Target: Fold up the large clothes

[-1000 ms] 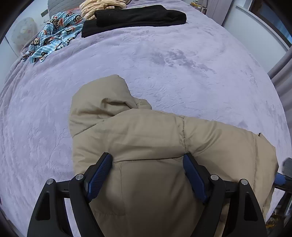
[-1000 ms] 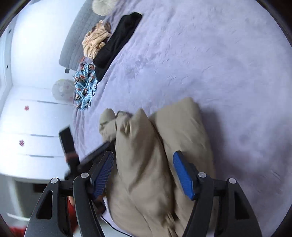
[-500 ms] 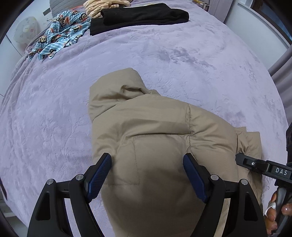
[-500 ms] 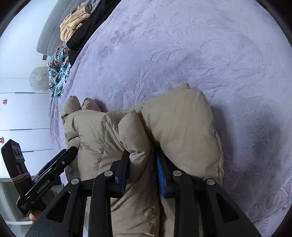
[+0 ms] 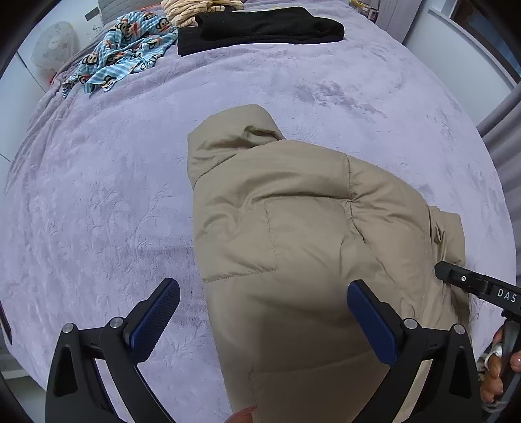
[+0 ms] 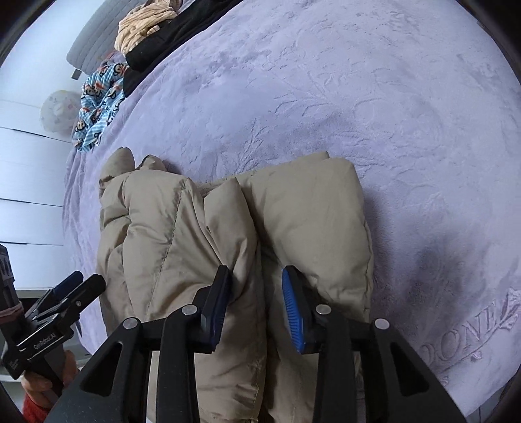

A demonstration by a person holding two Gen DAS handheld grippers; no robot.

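A tan puffy hooded jacket [image 5: 293, 211] lies folded lengthwise on the lilac bed cover [image 5: 97, 195], hood toward the far side. My left gripper [image 5: 263, 312] hovers above its near left edge. Its jaws are opening, very wide, and its pads touch nothing. In the right wrist view my right gripper [image 6: 257, 293] straddles a raised fold of the jacket [image 6: 156, 227]. These jaws are opening too, and a dark gap shows at the right pad. The right gripper's tip [image 5: 472, 286] shows at the jacket's right edge.
A black garment [image 5: 260, 26], a blue monkey-print cloth [image 5: 123, 58] and a cream striped garment [image 5: 195, 8] lie at the far end of the bed. A person's hand [image 5: 498, 367] holds the right tool. White drawers [image 6: 26, 195] stand beyond the bed's left side.
My left gripper drew back toward the jacket's left edge and its jaws spread wider. My right gripper tilted down, clamped a fold of the jacket, then loosened.
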